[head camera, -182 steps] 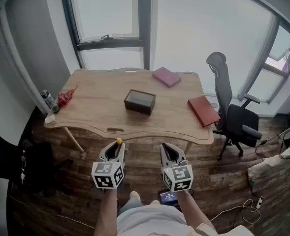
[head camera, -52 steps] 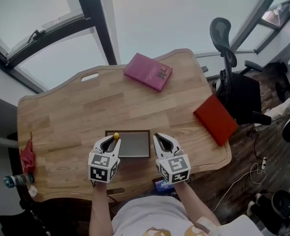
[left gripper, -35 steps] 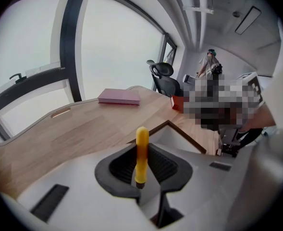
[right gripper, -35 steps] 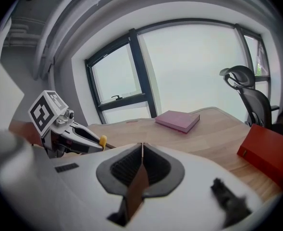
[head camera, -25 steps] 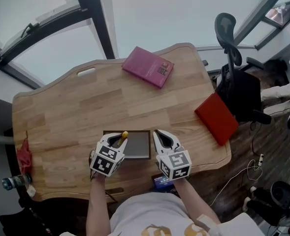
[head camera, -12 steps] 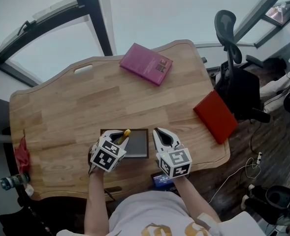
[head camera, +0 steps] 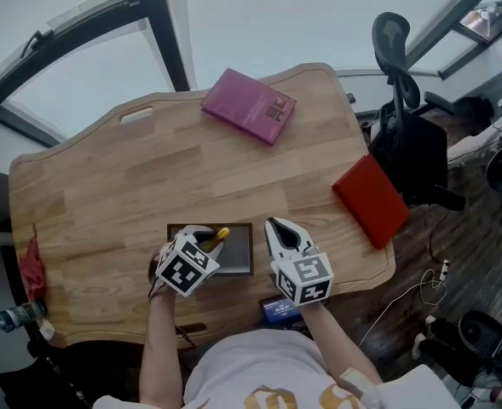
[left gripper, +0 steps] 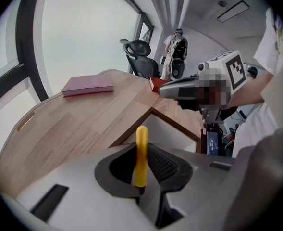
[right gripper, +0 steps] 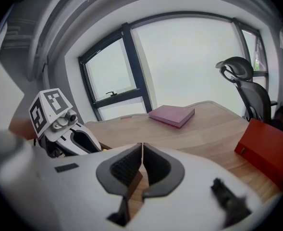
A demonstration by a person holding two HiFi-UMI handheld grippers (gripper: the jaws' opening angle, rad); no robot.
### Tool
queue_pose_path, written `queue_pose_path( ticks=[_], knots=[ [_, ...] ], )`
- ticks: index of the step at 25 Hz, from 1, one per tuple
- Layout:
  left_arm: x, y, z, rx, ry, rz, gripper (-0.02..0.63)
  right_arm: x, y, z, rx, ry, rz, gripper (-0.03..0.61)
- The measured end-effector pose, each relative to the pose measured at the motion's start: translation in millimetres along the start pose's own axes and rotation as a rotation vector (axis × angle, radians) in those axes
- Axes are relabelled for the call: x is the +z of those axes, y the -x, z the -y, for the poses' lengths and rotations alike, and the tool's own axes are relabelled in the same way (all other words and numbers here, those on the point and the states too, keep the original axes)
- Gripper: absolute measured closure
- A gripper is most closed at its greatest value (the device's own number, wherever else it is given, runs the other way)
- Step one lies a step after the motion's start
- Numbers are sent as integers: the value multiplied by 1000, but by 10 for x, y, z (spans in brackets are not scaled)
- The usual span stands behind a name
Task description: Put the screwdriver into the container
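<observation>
A yellow-handled screwdriver [head camera: 216, 236] sits in my left gripper [head camera: 203, 239], which is shut on its handle. The handle leans right over the container [head camera: 242, 225], a dark-rimmed box with a pale inside near the table's front edge. In the left gripper view the screwdriver's yellow handle [left gripper: 141, 153] stands up between the pads, with the container's rim [left gripper: 129, 131] just beyond. My right gripper [head camera: 274, 226] hovers at the box's right side, shut and empty. In its own view, the right gripper [right gripper: 142, 146] has its tips touching.
A pink book [head camera: 249, 106] lies at the table's far edge and a red book [head camera: 371, 199] at its right edge. An office chair [head camera: 408, 135] stands to the right. A red cloth [head camera: 31, 273] and a bottle [head camera: 16, 316] sit far left.
My left gripper has tipped further to the right, bringing the screwdriver handle over the container's left part. The right gripper has stayed beside the box.
</observation>
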State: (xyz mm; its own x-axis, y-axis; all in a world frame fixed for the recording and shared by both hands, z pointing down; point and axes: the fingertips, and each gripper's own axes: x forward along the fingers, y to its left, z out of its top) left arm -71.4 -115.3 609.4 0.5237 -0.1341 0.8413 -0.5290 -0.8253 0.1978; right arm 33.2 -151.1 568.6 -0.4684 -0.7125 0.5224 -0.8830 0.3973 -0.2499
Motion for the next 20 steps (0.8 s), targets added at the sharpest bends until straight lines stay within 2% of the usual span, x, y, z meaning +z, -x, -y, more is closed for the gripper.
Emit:
queue_pose_path(
  ticks=[20],
  knots=[
    [-77,-240,184,-82,-95,-112,537,-108,-48,74,1,-19,-32,546]
  ],
)
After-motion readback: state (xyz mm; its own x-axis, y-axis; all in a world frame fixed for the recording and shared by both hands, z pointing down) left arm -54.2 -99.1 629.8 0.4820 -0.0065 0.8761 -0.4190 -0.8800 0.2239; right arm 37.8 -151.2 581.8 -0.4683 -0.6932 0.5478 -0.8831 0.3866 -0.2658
